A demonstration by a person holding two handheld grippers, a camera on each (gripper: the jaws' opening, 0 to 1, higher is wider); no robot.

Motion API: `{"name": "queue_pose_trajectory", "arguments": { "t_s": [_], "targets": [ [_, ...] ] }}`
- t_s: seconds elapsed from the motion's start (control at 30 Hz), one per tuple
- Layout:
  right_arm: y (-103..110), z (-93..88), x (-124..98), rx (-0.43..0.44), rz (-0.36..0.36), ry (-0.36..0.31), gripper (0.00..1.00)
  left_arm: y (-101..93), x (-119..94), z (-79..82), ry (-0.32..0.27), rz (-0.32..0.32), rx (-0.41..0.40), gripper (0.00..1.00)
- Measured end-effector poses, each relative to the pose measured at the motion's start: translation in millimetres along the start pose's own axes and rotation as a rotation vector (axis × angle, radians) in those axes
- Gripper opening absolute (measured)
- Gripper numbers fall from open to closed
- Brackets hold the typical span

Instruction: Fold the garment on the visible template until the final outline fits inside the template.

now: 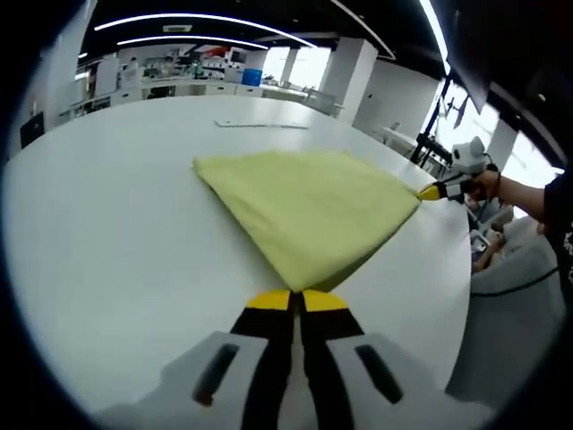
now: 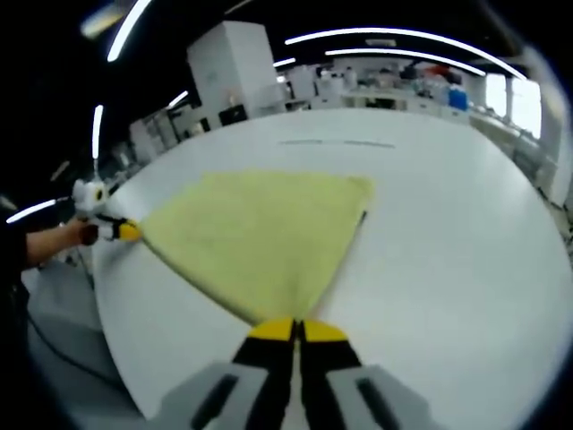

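White table (image 1: 107,233) holds your yellow cloth (image 1: 309,210). Your left gripper (image 1: 297,303) and right gripper (image 2: 295,331) each pinch a corner tight.

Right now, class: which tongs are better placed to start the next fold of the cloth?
Neither clearly: left tongs and right tongs each pinch a cloth corner, so probably both lift together.

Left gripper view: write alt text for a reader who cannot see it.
A yellow garment lies spread on a white table, its near corner pinched by the left gripper, whose yellow-tipped fingers are closed. At the right, the right gripper, held by a person's hand, grips another corner.
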State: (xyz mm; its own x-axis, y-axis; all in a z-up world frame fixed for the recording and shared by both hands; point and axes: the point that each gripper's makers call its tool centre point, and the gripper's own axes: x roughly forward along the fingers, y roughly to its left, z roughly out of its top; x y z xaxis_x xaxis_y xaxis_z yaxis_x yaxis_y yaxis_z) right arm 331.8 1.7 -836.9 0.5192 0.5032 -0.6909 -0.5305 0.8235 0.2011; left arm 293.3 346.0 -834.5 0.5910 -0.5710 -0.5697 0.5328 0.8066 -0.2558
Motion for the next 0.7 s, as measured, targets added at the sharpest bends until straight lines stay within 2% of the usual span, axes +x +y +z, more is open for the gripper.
{"name": "queue_pose_trajectory", "arguments": {
  "t_s": [0.47,0.7],
  "targets": [
    [6,-10.6,-7,0.004,0.004,0.015,0.0,-17.1,-13,-12.1,0.043,-0.015,0.057,0.0],
    [9,-14.5,-10,0.005,0.013,0.017,0.0,-20.6,-18,-17.7,0.051,-0.019,0.053,0.0]
  ]
}}
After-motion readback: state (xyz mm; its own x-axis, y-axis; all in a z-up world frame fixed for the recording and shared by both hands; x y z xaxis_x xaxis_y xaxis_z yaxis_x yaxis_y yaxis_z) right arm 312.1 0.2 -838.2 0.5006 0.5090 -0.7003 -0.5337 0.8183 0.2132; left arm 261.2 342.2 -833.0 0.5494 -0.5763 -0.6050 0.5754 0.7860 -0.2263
